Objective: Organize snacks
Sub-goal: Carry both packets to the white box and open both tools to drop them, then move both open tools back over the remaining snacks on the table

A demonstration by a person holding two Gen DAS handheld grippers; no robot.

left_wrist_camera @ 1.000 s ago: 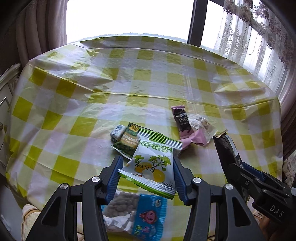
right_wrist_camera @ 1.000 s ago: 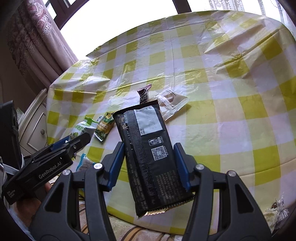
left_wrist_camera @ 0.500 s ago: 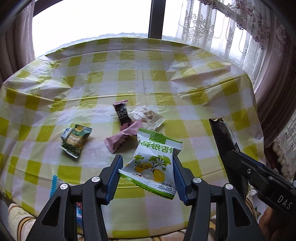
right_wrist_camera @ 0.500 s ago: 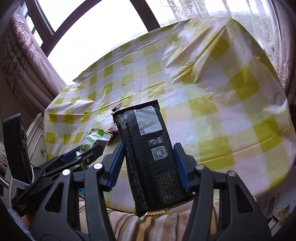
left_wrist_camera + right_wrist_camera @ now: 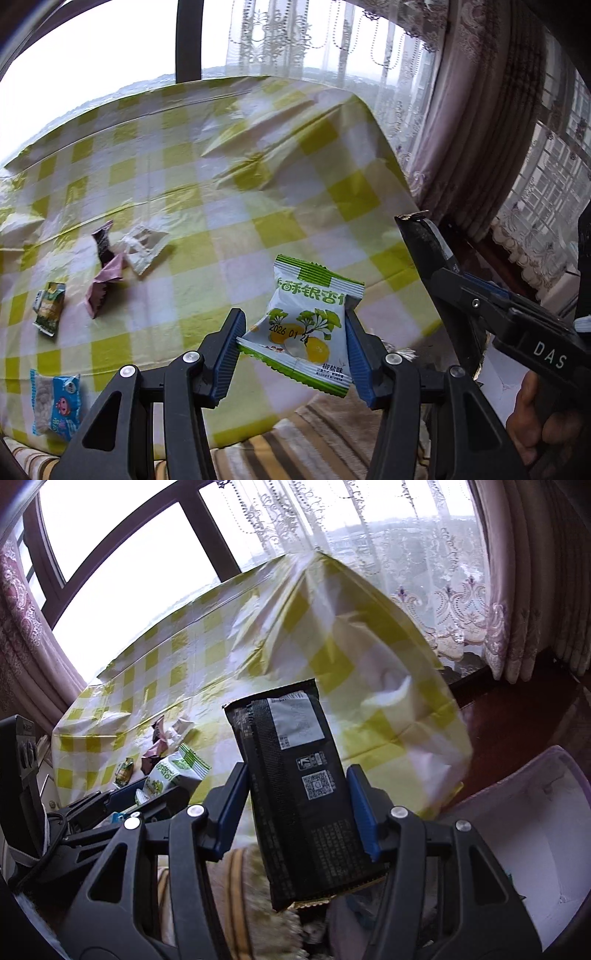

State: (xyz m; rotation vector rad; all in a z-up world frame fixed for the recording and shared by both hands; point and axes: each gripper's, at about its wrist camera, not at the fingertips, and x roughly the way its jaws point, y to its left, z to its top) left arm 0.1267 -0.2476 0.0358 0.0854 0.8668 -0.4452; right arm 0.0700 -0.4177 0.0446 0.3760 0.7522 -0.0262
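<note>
The right gripper [image 5: 299, 805] is pinching a long black foil snack packet [image 5: 301, 782] across its width, the blue pads pressing on both long edges, so the packet's long axis is running forward along the fingers, its far end pointing up and away. Below and to the right of it, off the near right corner of the table, a white plastic bin with a translucent lilac rim [image 5: 546, 812] is sitting on the dark floor; judging by the task, that is where the packet is heading, so the drop depends on carrying the packet further right and down over the open mouth. The right hand is the nearer of the two.

The left gripper [image 5: 293, 350] is clamping a small white and green crimped snack pouch with yellow fruit printed on it [image 5: 308, 321], hanging over the near edge of the yellow and white checked tablecloth [image 5: 221, 192], close to its near right corner.

Other loose snacks are lying toward the left edge: a pink wrapper [image 5: 105, 284], a clear sachet [image 5: 144, 247], a small green packet [image 5: 50, 308] and a blue pouch [image 5: 55, 404].

The bin is cut off by the frame, so its contents are hard to read, and it is missing from the left wrist view altogether. The black packet's lower end is hiding what lies beneath it.
</note>
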